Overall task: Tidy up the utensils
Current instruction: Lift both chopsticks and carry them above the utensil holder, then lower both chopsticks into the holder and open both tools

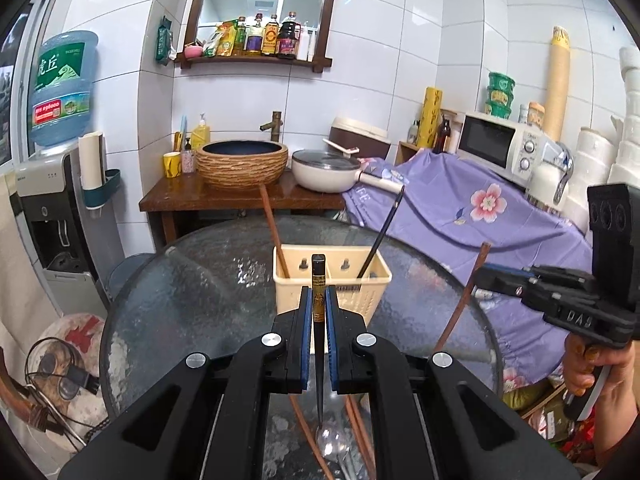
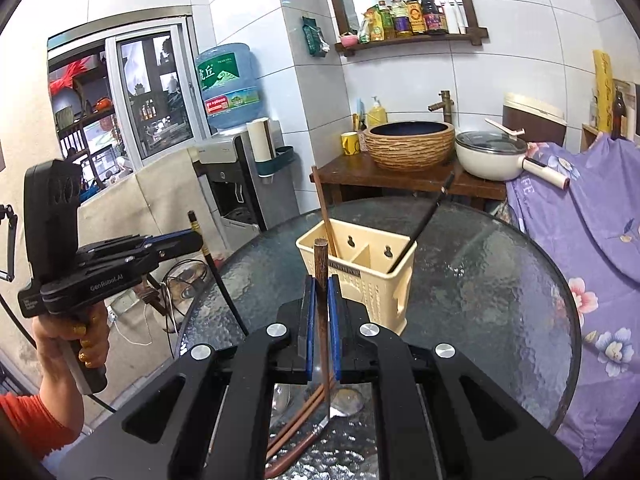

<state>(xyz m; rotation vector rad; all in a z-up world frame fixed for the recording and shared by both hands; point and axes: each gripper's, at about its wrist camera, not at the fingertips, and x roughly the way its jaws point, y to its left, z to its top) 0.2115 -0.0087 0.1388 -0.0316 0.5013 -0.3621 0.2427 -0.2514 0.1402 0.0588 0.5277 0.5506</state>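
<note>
A cream utensil holder (image 1: pixel 332 280) (image 2: pixel 360 264) with two compartments stands on the round glass table (image 1: pixel 180 300) (image 2: pixel 500 280). A brown chopstick (image 1: pixel 274 232) leans in its left compartment and a black chopstick (image 1: pixel 382 232) in its right one. My left gripper (image 1: pixel 319 300) is shut on a black chopstick with a gold band (image 1: pixel 318 320), held upright in front of the holder. My right gripper (image 2: pixel 321 292) is shut on a brown chopstick (image 2: pixel 321 268), also upright, just before the holder. Each gripper shows in the other's view: the right (image 1: pixel 484 276) and the left (image 2: pixel 192 240).
More brown chopsticks (image 2: pixel 304 412) and spoons (image 1: pixel 332 440) lie on the glass near me. Behind the table stands a wooden stand with a basin (image 1: pixel 242 164) and a pan (image 1: pixel 326 170). A purple floral cloth (image 1: pixel 460 216) covers furniture at the right. A water dispenser (image 1: pixel 52 208) stands at the left.
</note>
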